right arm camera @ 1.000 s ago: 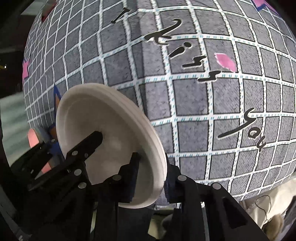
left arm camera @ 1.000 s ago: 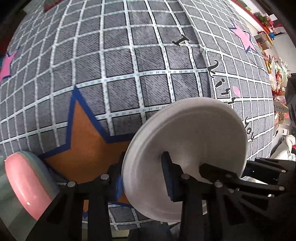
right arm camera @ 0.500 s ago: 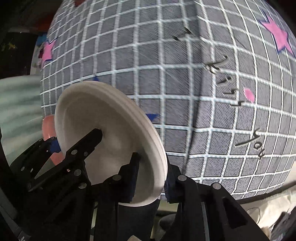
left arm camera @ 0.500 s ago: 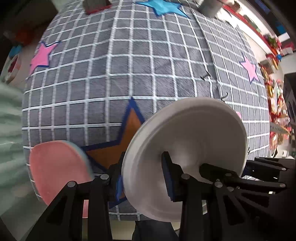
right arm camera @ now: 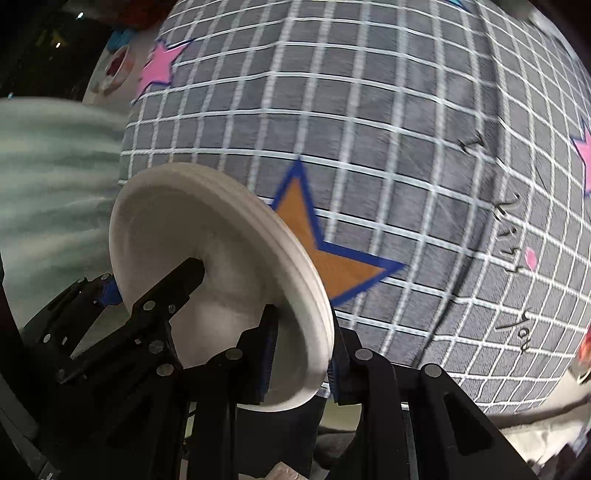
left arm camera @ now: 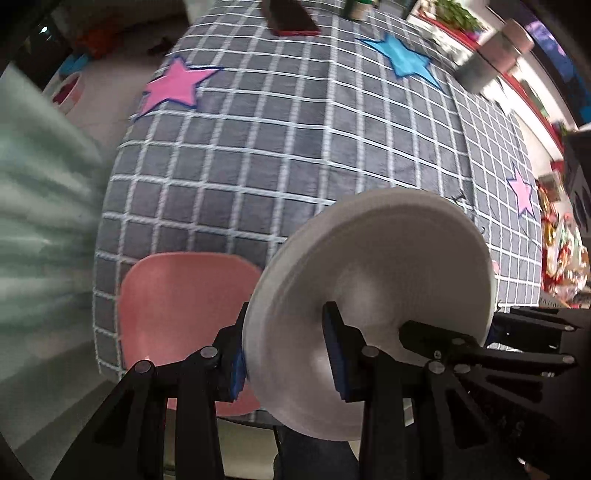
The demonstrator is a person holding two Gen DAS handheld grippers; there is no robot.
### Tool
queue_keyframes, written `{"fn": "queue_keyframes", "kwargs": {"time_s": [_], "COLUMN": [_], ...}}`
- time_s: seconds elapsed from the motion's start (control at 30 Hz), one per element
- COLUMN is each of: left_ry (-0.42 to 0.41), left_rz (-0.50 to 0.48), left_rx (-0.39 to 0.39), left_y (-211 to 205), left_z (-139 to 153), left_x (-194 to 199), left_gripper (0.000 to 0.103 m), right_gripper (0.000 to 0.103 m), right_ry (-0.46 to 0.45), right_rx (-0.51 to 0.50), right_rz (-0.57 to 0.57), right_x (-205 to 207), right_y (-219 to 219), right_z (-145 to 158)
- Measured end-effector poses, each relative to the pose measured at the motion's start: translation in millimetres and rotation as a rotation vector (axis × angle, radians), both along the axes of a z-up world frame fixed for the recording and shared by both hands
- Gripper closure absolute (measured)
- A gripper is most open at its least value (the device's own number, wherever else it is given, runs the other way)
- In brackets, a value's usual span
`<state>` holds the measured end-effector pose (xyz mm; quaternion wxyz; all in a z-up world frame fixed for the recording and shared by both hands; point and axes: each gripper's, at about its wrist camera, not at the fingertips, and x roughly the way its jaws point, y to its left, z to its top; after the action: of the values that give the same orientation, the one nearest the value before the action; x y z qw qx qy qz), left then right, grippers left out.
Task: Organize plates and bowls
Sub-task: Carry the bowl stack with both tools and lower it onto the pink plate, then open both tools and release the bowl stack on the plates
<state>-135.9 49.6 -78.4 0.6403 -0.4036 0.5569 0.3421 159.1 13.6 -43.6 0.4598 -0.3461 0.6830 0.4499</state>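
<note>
A white round plate hangs tilted above the table, held at opposite rim edges by both grippers. My left gripper is shut on its near-left rim, blue pads on both faces. My right gripper is shut on the other side of the white plate. Each view shows the other tool too: the right gripper at the plate's right, the left gripper at its left. A pink plate lies flat at the table's near-left corner, below and left of the white plate.
The table wears a grey checked cloth with pink, blue and orange stars. A blurred pale green mass fills the left side. A red flat object and a grey canister stand at the far end.
Both grippers have carried the white plate up and toward the table's left end. The pink plate has come fully into the left wrist view, and the orange star is hidden there behind the plate.
</note>
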Motion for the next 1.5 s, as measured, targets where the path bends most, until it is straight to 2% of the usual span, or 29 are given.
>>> {"fn": "queue_keyframes", "kwargs": {"time_s": [0.3, 0.57, 0.83, 1.13, 1.3, 1.37, 1.5], "left_ry": [0.032, 0.070, 0.097, 0.095, 0.113, 0.130, 0.130], "left_rz": [0.130, 0.215, 0.236, 0.212, 0.221, 0.227, 0.246], "left_rx": [0.006, -0.028, -0.057, -0.065, -0.044, -0.023, 0.017], "left_y": [13.1, 16.3, 19.0, 14.1, 15.1, 14.9, 20.8], "left_z": [0.3, -15.0, -32.7, -42.0, -41.8, -39.3, -33.8], "left_x": [-61.5, -101.5, -114.4, -111.1, -111.6, -113.2, -121.4], "left_gripper": [0.064, 0.064, 0.065, 0.065, 0.057, 0.045, 0.032], "right_gripper": [0.077, 0.077, 0.077, 0.077, 0.077, 0.076, 0.075], "right_ry": [0.007, 0.034, 0.053, 0.033, 0.017, 0.017, 0.021], "right_rx": [0.016, -0.005, -0.037, -0.059, -0.058, -0.054, -0.046], "right_rz": [0.126, 0.221, 0.256, 0.278, 0.285, 0.285, 0.285], "right_x": [-77.4, -146.4, -196.1, -221.6, -223.4, -221.7, -216.4], "right_y": [49.6, 81.8, 102.2, 103.8, 93.3, 95.3, 102.2], "right_z": [-2.4, -24.1, -57.2, -88.4, -88.9, -92.3, -89.9]}}
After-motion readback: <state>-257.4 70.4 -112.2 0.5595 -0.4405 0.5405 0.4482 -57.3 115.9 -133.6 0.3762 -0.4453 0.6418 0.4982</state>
